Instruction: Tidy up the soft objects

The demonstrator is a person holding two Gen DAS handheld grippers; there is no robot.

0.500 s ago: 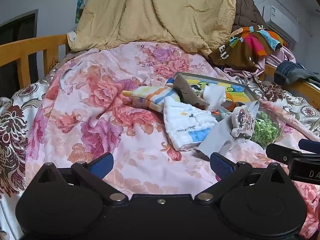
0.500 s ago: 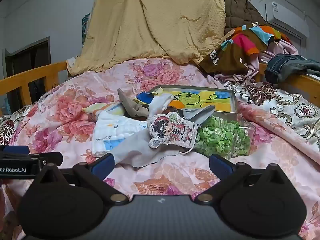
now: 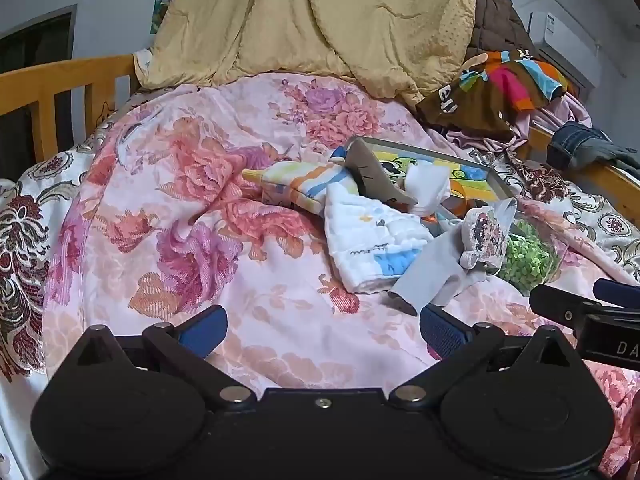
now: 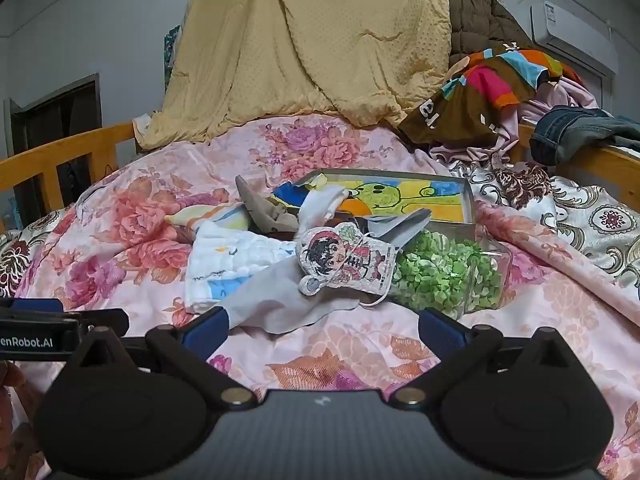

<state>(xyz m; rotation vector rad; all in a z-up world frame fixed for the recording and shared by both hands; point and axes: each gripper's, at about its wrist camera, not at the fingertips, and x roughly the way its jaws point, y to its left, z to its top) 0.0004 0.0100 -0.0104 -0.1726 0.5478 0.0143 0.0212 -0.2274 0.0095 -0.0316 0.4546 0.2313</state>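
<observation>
A heap of soft things lies on the floral bedspread point(image 3: 192, 208): a white towel with blue print point(image 3: 372, 240) point(image 4: 236, 264), a striped cloth point(image 3: 304, 184), a grey cloth point(image 3: 436, 272) point(image 4: 288, 296), a cartoon-printed pouch point(image 4: 344, 260) point(image 3: 484, 236) and a brown sock-like piece point(image 3: 376, 180). A flat box with a cartoon picture point(image 4: 400, 196) lies behind them. My left gripper point(image 3: 322, 330) is open and empty, just short of the towel. My right gripper point(image 4: 324, 330) is open and empty, its left finger at the grey cloth's edge.
A clear bag of green pieces point(image 4: 448, 272) lies right of the pouch. A yellow quilt point(image 4: 312, 48) hangs at the back. Piled clothes point(image 4: 500, 92) and jeans point(image 4: 580, 132) sit at the right on a wooden rail. A wooden bed rail point(image 3: 60, 92) stands at the left.
Both grippers have stayed nearly still; the view has shifted only slightly. Nothing was taken hold of or let go.
</observation>
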